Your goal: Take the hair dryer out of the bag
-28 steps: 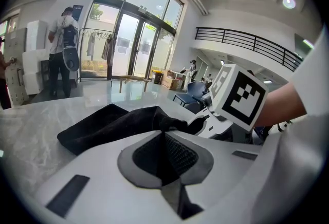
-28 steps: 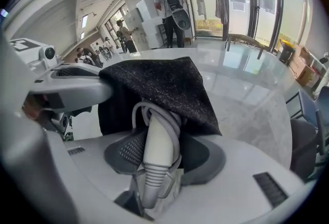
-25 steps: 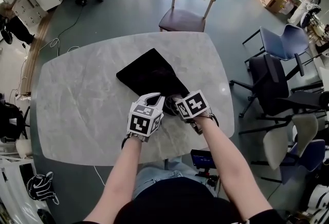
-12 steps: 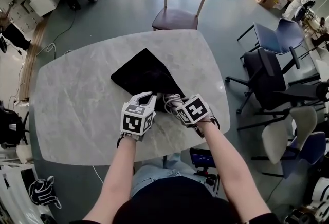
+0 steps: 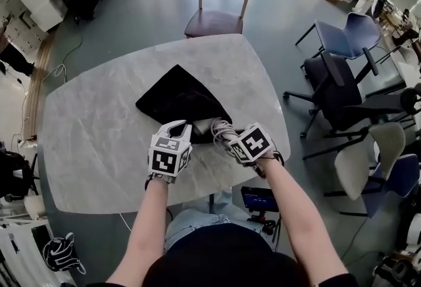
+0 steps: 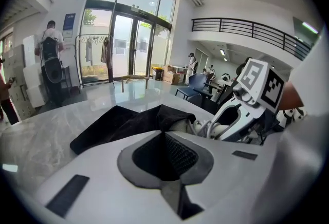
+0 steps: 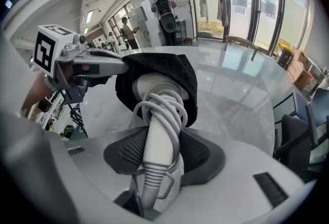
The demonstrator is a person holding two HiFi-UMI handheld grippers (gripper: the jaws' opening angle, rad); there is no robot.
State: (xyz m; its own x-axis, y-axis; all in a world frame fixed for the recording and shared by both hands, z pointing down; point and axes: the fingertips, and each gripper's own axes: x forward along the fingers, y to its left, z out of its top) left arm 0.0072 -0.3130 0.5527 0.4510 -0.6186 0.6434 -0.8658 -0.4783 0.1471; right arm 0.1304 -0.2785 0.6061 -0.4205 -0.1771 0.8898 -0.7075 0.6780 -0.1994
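Table (image 5: 99, 141): grey marble.
Bag (image 5: 177, 95): black cloth at the table's middle, flat at the far end, bunched at the mouth toward the near edge.
Hair dryer (image 7: 149, 87): white, cord wound round the handle. Head sits inside the bag mouth, handle sticks out toward the near edge.
Left gripper (image 5: 179, 126): jaws pressed together, pinching the bag's mouth edge.
Right gripper (image 7: 162, 151): jaws wide, clamped on the hair dryer's handle and cord.
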